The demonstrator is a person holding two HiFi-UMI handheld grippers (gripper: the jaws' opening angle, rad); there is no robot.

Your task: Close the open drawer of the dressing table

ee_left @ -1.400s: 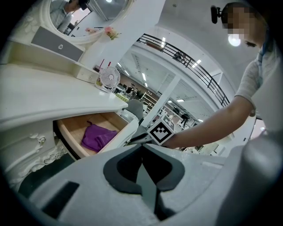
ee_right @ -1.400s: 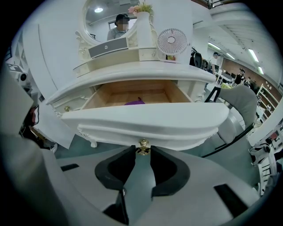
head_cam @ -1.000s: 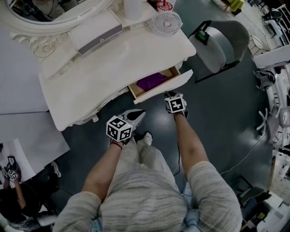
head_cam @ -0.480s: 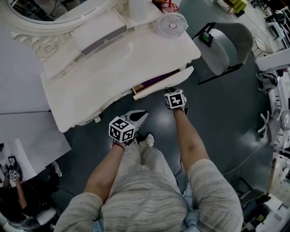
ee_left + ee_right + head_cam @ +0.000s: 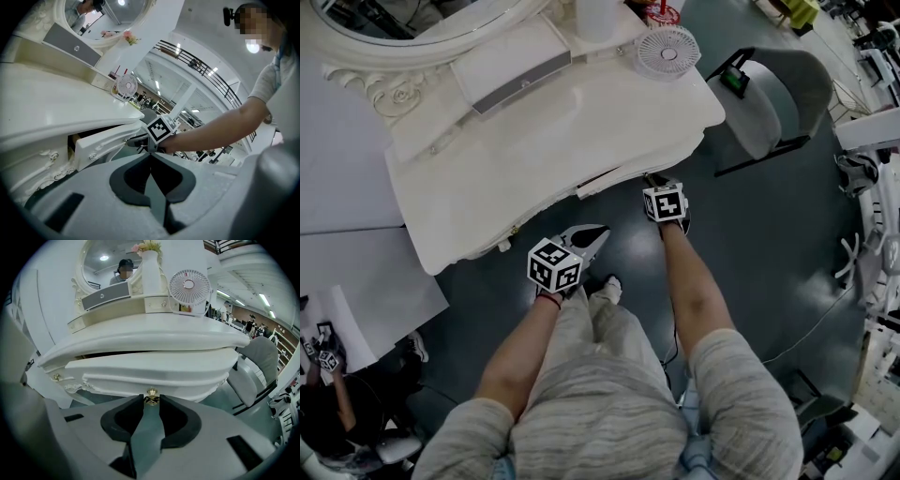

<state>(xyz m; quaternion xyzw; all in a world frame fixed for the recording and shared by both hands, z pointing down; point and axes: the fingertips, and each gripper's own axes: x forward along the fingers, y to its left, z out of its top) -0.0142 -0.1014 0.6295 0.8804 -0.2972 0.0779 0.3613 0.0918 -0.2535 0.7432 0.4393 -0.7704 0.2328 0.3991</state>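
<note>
One thin gap remains: the drawer (image 5: 154, 366), wide open a second ago, is nearly flush, right gripper (image 5: 151, 403) pinching its knob (image 5: 151, 392), left gripper (image 5: 150, 157) closed and empty, so a small push finishes it.

Table (image 5: 534, 141) and drawer (image 5: 150, 375) are all creamy white, with a tiny gold knob (image 5: 152, 392). Fan (image 5: 667, 52) is white with a pinkish middle. Chair (image 5: 778, 94) is grey, floor (image 5: 750, 244) dark teal-grey. Left gripper (image 5: 150, 155) and right gripper (image 5: 151, 400) are pale grey with black pads (image 5: 176, 420), cubes (image 5: 554, 265) black-and-white squares. Shirt (image 5: 609, 412) is grey, streaky stripes.
</note>
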